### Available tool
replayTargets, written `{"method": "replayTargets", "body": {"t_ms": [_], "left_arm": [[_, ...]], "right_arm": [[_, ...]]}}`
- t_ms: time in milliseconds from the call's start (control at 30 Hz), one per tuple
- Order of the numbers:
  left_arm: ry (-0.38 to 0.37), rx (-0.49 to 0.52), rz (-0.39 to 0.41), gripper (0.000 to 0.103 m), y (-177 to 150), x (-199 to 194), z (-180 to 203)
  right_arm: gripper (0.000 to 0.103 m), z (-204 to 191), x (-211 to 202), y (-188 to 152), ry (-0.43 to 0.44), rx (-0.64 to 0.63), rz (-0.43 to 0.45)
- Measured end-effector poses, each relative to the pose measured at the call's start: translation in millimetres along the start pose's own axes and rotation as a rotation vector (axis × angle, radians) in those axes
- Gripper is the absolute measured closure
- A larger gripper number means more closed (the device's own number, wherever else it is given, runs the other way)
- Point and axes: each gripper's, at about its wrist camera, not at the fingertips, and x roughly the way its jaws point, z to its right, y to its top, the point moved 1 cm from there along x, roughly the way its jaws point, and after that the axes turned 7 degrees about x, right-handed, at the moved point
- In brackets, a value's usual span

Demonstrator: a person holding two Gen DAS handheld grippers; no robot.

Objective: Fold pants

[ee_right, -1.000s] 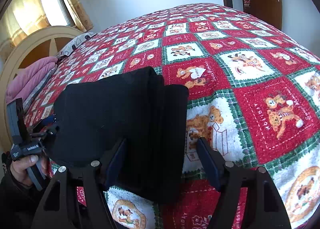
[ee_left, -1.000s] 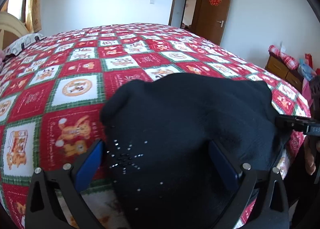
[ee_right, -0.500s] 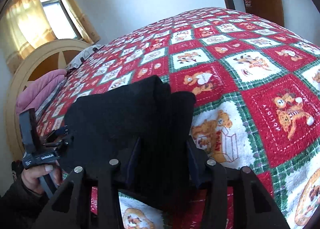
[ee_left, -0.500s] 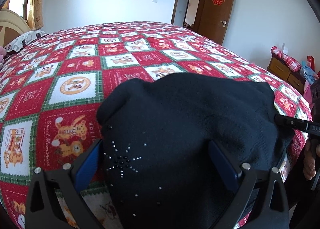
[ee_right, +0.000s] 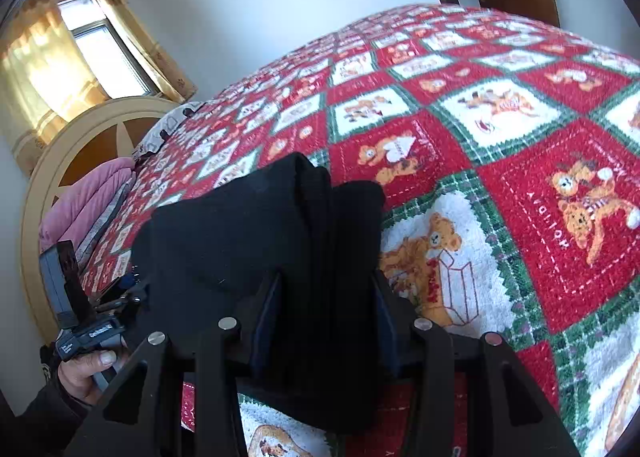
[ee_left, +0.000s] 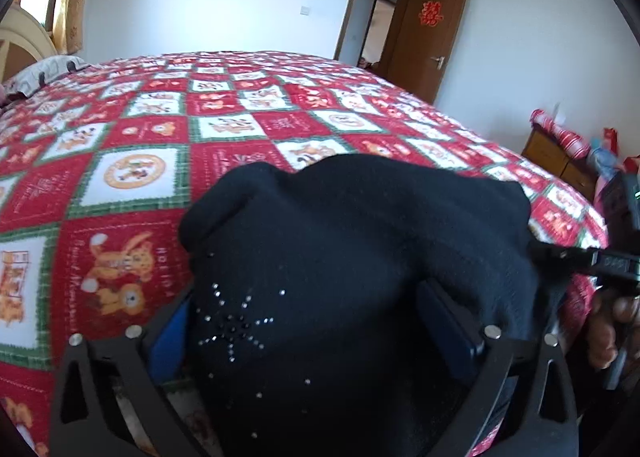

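Black pants (ee_left: 352, 257) with a rhinestone star lie folded in a thick stack at the near edge of the bed; they also show in the right wrist view (ee_right: 248, 241). My left gripper (ee_left: 316, 333) straddles one end of the stack, jaws wide, fabric bulging between the blue pads. My right gripper (ee_right: 324, 313) is shut on the folded layers at the other end. Each gripper shows in the other's view, at the right edge (ee_left: 592, 261) and at the left (ee_right: 92, 329).
The bed (ee_left: 132, 177) carries a red, white and green cartoon quilt (ee_right: 540, 185). A wooden headboard (ee_right: 80, 153) and pink bedding (ee_right: 84, 201) lie at the left. A bedside cabinet (ee_left: 560, 161) and an open door (ee_left: 424, 33) stand at the right.
My right gripper has closed from wide open onto the folded pants. The left gripper has narrowed a little around the stack, and both views have tilted upward.
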Motion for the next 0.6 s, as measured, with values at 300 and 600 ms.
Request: {"method": "replayTargets", "body": {"t_ms": [300,600], "left_arm": [[-0.014,-0.050,-0.011,0.031,-0.3,-8.9,-11.6],[-0.029,-0.018,0.005,0.082,2.4,-11.2,-5.2]], "right_arm": [[0.073,-4.4,-12.5,-1.0,0.042,-0.011,0.030],[0.076,5.2,-2.8,-1.3,0.064,0.048,0.001]]}}
